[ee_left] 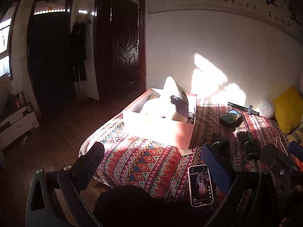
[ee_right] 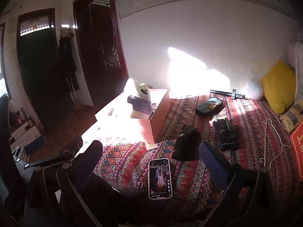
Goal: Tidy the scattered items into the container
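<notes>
Right wrist view: we see the cardboard box (ee_right: 151, 124) on the patterned bedspread (ee_right: 246, 117), plush bear (ee_right: 138, 102) inside; black gloves (ee_right: 226, 134) and phone (ee_right: 160, 178) lie near it. Our right gripper (ee_right: 149, 162) and left gripper (ee_left: 151, 162) hang released, empty.

I see a calligraphy scroll (ee_left: 236, 1) of brushed Chinese characters high on the wall above the bed (ee_left: 151, 162); I cannot read them surely. Text on the phone (ee_right: 160, 178) screen is too small.
</notes>
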Motion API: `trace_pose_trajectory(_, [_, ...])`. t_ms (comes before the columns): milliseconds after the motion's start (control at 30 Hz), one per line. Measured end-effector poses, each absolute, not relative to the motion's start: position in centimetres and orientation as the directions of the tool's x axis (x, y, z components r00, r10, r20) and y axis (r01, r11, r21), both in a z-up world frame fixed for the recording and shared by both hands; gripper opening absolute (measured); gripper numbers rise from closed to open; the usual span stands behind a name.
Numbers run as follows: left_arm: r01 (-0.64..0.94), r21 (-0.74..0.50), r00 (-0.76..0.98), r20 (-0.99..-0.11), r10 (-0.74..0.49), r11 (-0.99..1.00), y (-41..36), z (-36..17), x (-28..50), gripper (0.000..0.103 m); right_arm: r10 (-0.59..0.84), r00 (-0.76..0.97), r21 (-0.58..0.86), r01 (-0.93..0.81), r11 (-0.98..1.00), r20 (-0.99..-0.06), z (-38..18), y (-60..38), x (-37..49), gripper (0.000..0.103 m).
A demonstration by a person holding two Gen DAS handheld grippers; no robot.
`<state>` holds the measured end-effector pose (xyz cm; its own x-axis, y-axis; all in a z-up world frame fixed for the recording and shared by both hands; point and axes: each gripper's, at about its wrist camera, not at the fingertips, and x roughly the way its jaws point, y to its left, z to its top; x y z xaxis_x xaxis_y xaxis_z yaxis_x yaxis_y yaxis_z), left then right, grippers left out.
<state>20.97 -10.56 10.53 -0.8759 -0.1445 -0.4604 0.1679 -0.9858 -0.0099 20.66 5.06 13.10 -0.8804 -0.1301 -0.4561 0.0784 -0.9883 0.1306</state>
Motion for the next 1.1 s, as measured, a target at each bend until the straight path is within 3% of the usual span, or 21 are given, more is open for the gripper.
trace_pose_trajectory(1100, [0.199,-0.018,-0.908,-0.381,-0.177,-0.98,-10.8,12.5,25.3,0.103,-0.139,-0.91,0.137,0.092,-0.986,-0.392,15.0,4.3,24.2,0.102])
